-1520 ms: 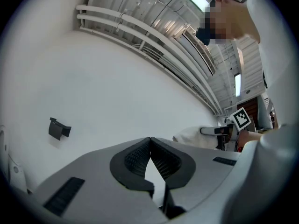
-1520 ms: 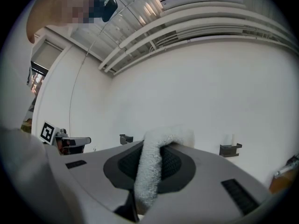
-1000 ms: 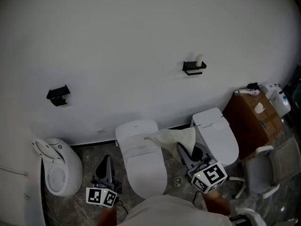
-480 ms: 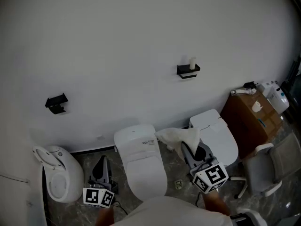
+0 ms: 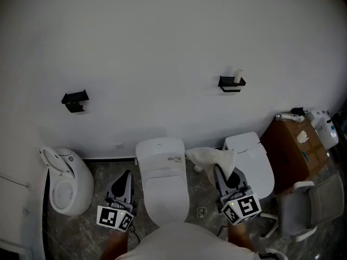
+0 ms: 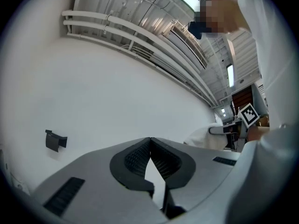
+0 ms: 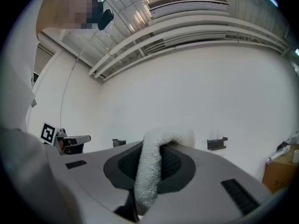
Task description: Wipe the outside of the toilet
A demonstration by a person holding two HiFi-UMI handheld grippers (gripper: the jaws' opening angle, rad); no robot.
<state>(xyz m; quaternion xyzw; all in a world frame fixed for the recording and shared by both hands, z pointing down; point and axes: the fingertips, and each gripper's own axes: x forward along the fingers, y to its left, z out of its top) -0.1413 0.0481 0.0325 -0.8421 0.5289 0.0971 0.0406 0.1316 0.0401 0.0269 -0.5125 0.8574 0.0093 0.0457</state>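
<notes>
Lifted off the tank since a second ago, the cloth (image 5: 209, 157) hangs pinched in the right gripper (image 5: 219, 170), just right of the toilet (image 5: 162, 186), probably to reach its side. The left gripper (image 5: 126, 176), jaws together and empty, waits at the opposite flank. The toilet's lid is down, hiding the bowl.

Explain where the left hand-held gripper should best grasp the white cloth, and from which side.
Probably the loose end of the cloth, fanned out leftward from the right hand-held gripper toward the middle toilet. Come from the left, over that toilet; the right end is clamped. The left hand-held gripper, jaws together, must open first.
</notes>
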